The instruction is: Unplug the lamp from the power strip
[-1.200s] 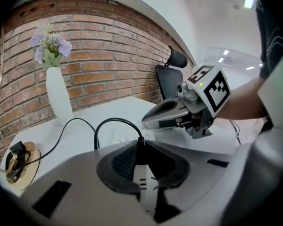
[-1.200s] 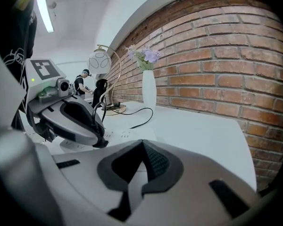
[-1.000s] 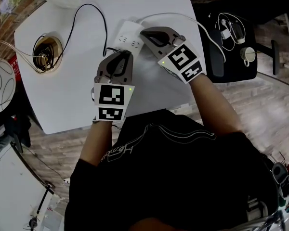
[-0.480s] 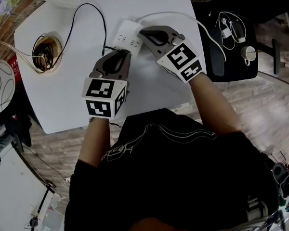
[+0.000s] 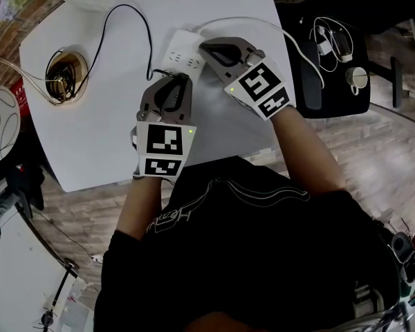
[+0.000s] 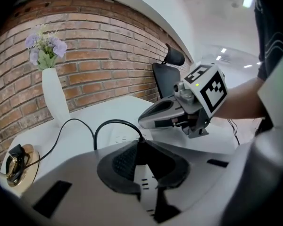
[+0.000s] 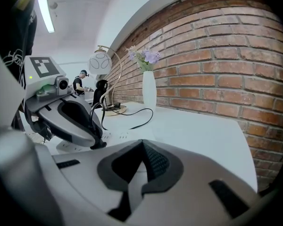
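Note:
A white power strip [image 5: 180, 51] lies at the middle of the white table [image 5: 90, 130]. My left gripper [image 5: 182, 80] is shut on the lamp's black plug [image 6: 146, 155] at the strip's near edge. Whether the prongs sit in a socket I cannot tell. The plug's black cord [image 5: 128, 8] loops away to the lamp's round base [image 5: 66, 75] at the left. My right gripper [image 5: 203, 47] is shut, and its tips rest on the strip's right end, beside the strip's white cable [image 5: 263, 23]. In the right gripper view the left gripper [image 7: 95, 143] holds the plug low over the strip [image 7: 111, 136].
A white vase with pale flowers [image 6: 54, 98] stands at the table's far edge, before a brick wall. A black office chair [image 5: 332, 61] with loose cables on it stands to the right of the table. The table's near edge runs close to my body.
My left gripper rolled to the left half a second ago and has rolled back. The power strip has shifted slightly. The right gripper has kept still.

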